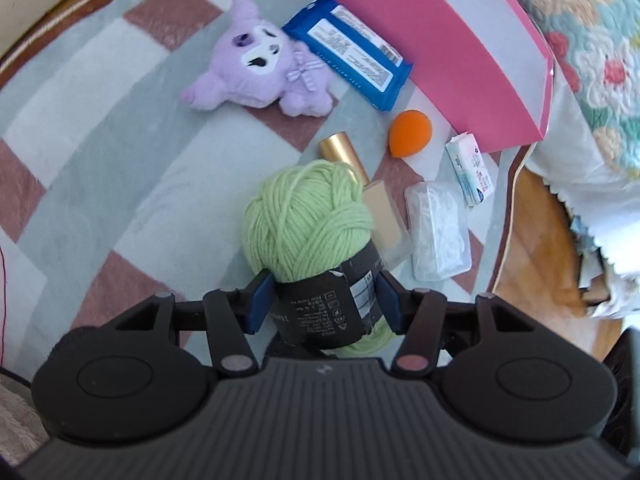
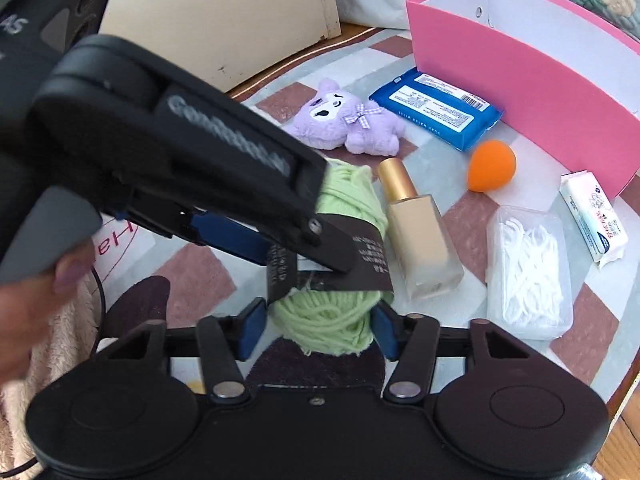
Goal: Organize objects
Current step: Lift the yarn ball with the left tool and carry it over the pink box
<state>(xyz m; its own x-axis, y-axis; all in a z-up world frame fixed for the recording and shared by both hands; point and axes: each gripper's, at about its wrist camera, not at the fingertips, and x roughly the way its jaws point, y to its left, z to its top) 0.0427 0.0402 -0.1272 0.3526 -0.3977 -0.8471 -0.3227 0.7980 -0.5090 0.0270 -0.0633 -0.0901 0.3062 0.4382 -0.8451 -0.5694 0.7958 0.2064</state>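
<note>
Yarn: green ball [image 1: 308, 216] with a black paper band, lying on a checked rug [image 1: 100, 160] beside a gold-capped bottle [image 2: 420, 236].
Left gripper: its [image 1: 324, 300] blue pads press on the black band from both sides, so the yarn is held at mid-width; in the right wrist view the same tool [image 2: 304, 252] crosses over the ball from the left, a person's hand [image 2: 24, 300] on its handle.
Right gripper: jaws [image 2: 320, 330] part-open and straddling the near end of the ball; the left pad touches the wool, while a slim gap shows at the right pad, so no firm hold is seen.
Box: pink, white inside [image 2: 520, 64], standing at the far right edge of the rug.
Near the box: blue wipes pack [image 1: 348, 52], with a purple plush [image 1: 256, 60] just beside it.
Between bottle and box: orange sponge [image 1: 410, 134].
Right of the bottle: clear case of floss picks [image 2: 528, 268], then a small tissue pack [image 2: 592, 220] by the box corner.
</note>
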